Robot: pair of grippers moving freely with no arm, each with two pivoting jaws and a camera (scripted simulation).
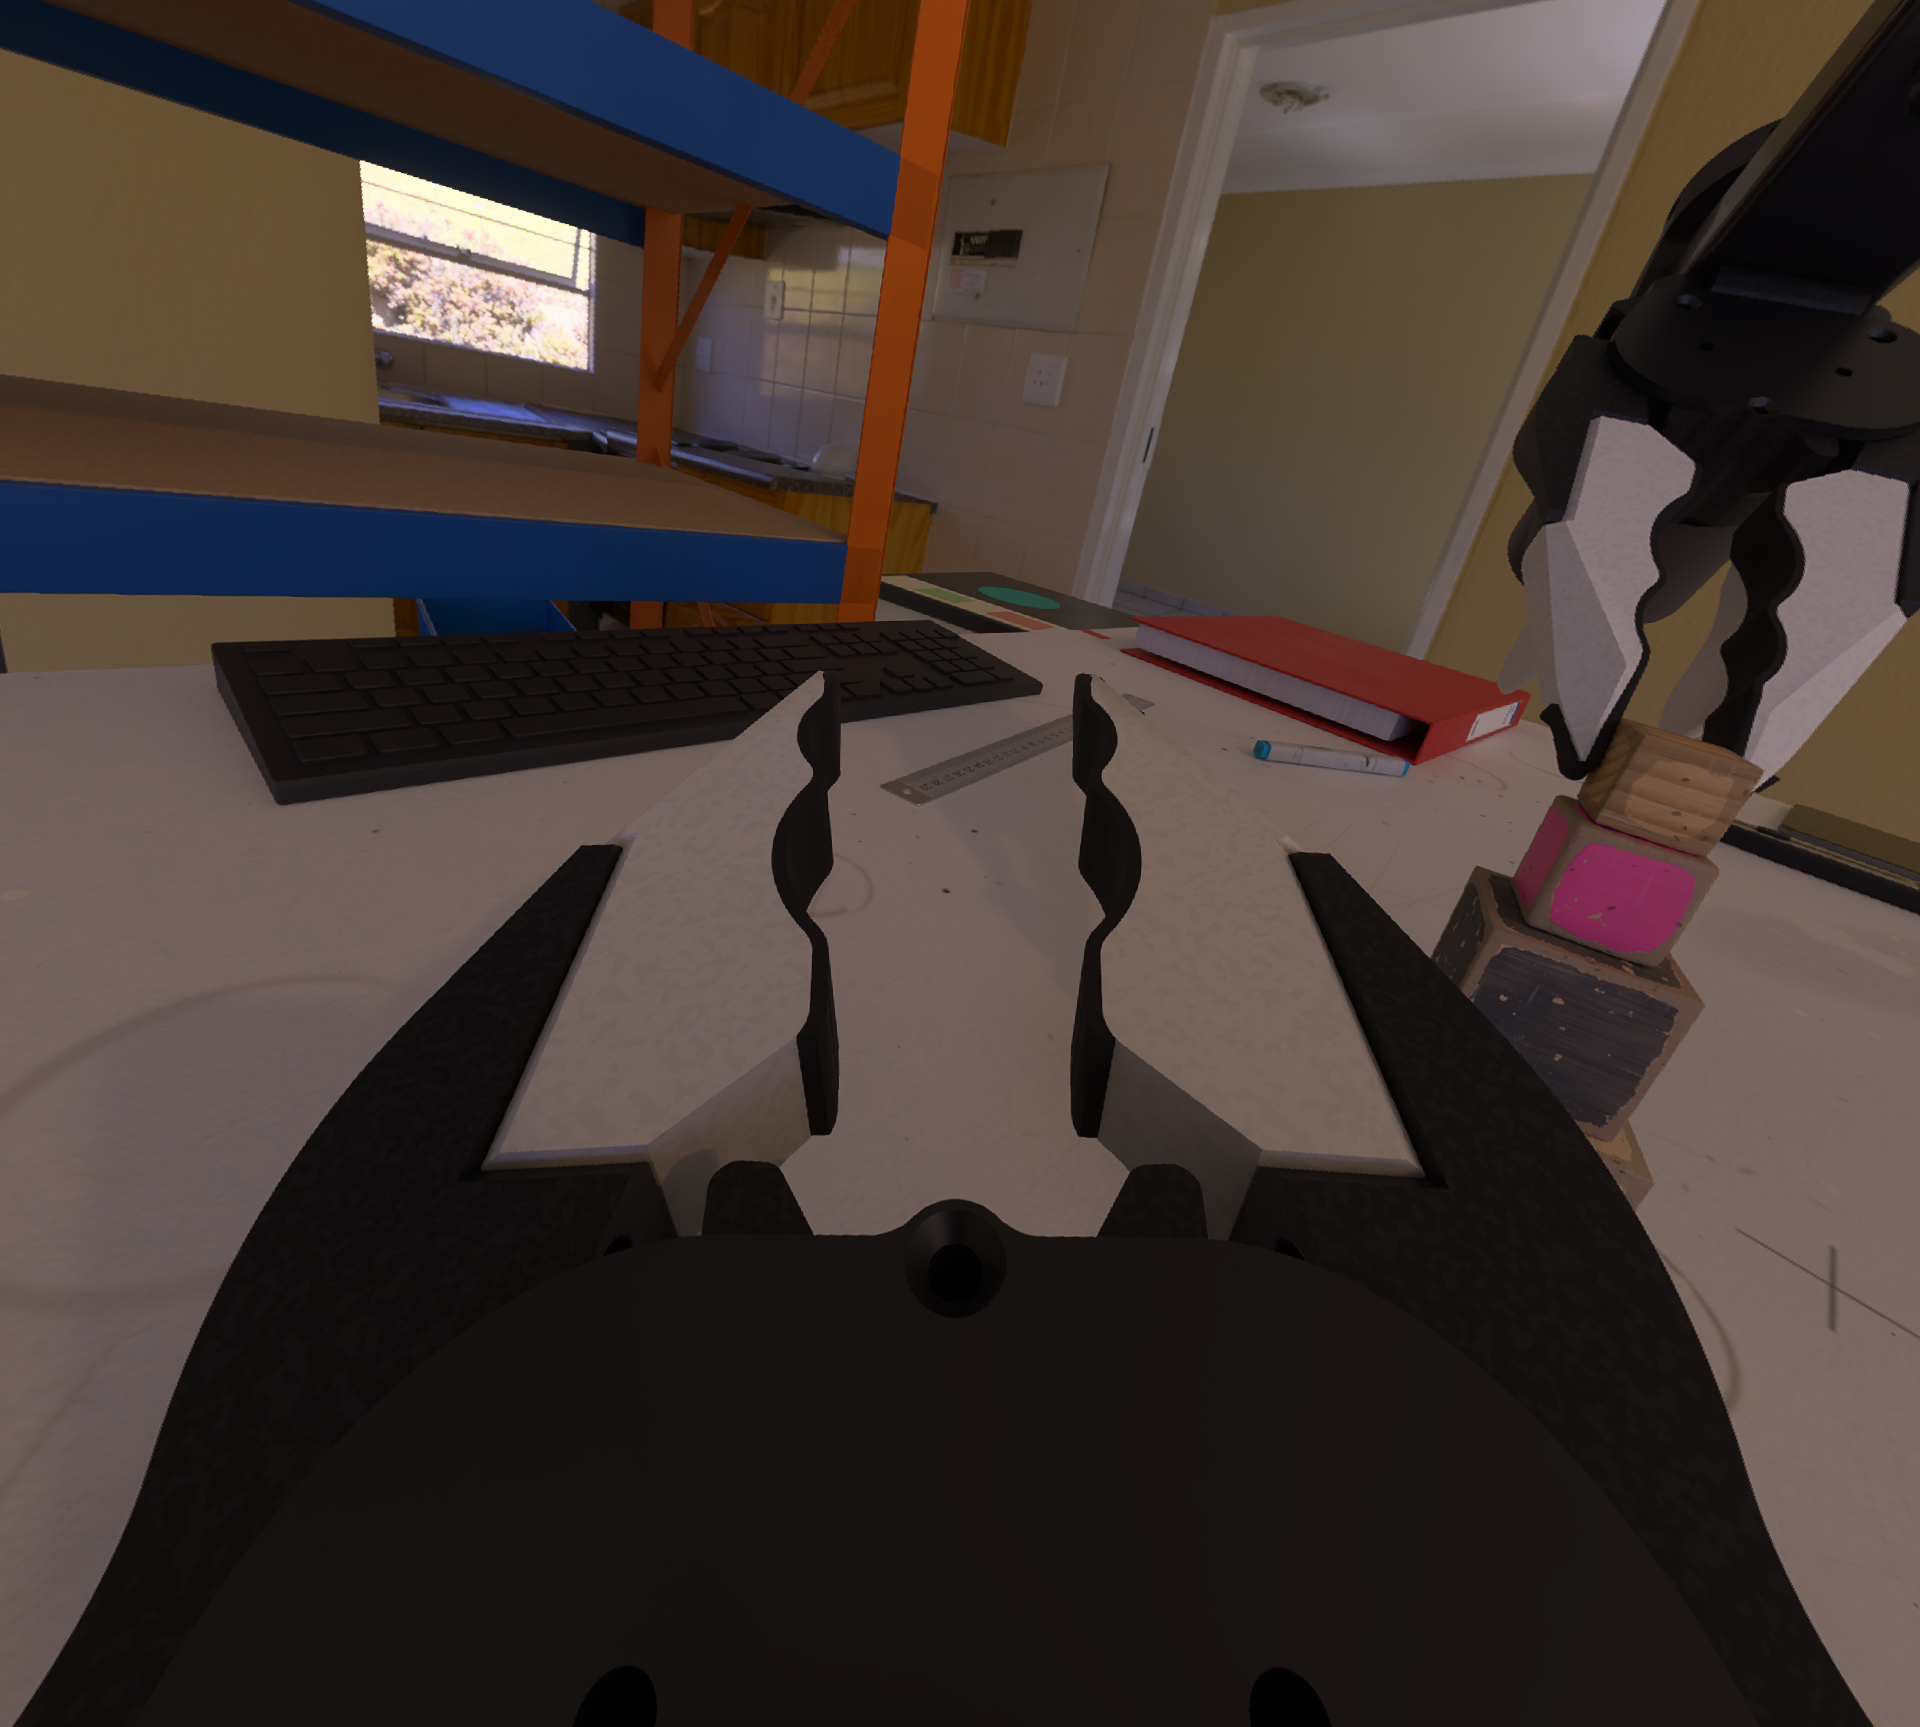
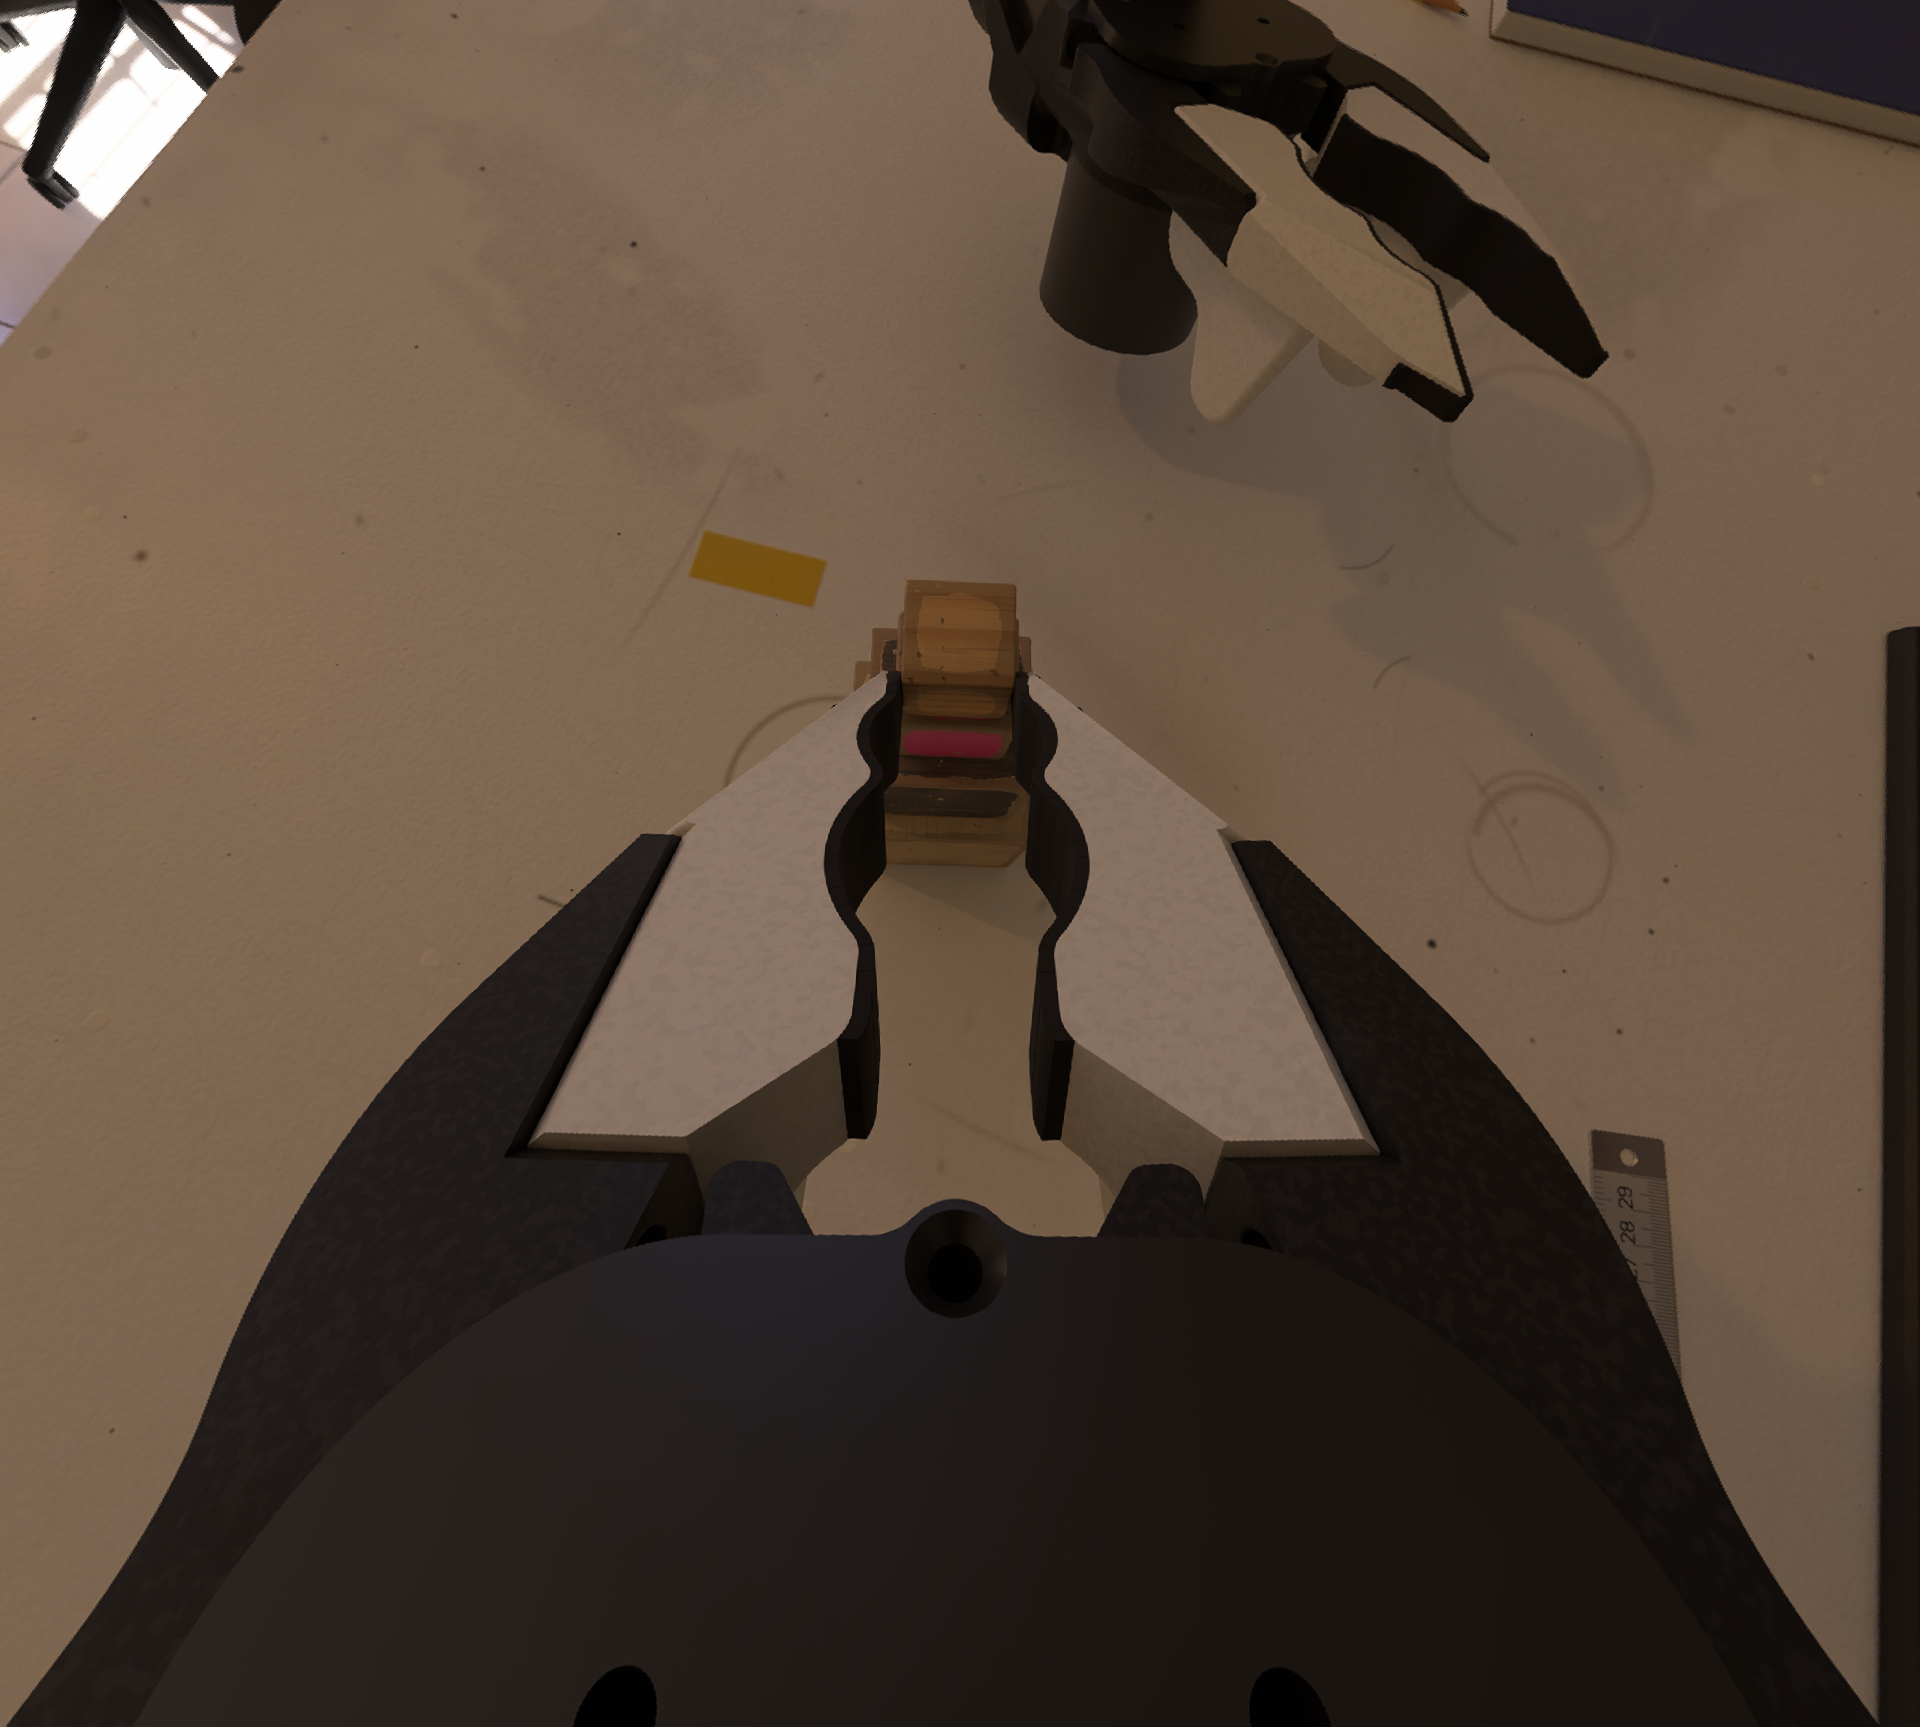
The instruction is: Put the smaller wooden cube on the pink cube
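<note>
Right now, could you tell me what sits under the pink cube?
A dark blue cube is directly beneath the pink cube, with a wooden block lower still, mostly hidden.

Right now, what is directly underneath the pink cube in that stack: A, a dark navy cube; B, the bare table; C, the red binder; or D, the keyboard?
A: in the left wrist view the pink cube rests on a larger dark navy cube, with the smaller wooden cube on top of it between the fingertips of the right gripper.
</note>
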